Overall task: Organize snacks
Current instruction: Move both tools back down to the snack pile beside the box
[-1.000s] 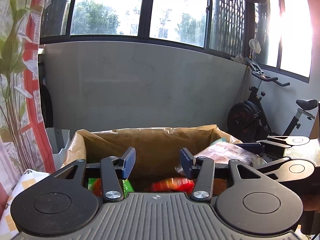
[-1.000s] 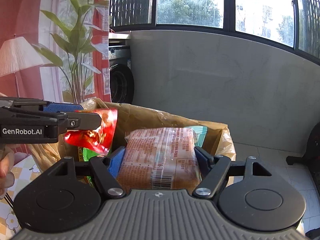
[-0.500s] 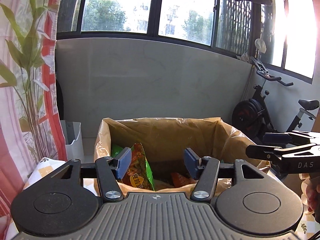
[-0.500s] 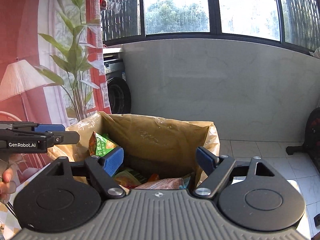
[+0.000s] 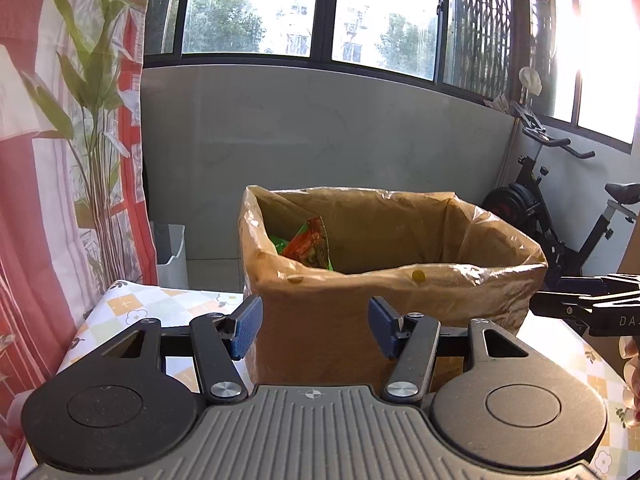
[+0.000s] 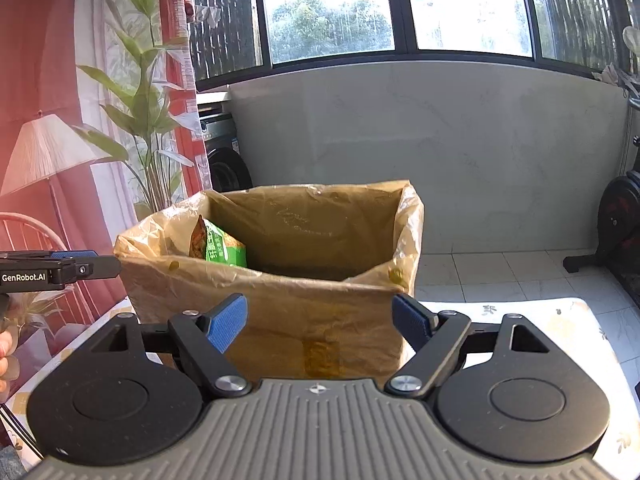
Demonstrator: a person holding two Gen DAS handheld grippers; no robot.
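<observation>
Both tongs, left tongs (image 5: 315, 327) and right tongs (image 6: 320, 322), apart and empty before the lined box (image 5: 384, 280), snack packet (image 5: 310, 246) inside.

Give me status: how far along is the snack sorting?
Done: a green-and-orange snack packet stands inside the lined cardboard box. In hand: nothing; left gripper and right gripper are both open and empty, short of the box. Left: no loose snacks in either view, so remaining work can't be judged.

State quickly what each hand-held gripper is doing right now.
Left hand-held gripper: open, holding nothing.
Right hand-held gripper: open, holding nothing.
</observation>
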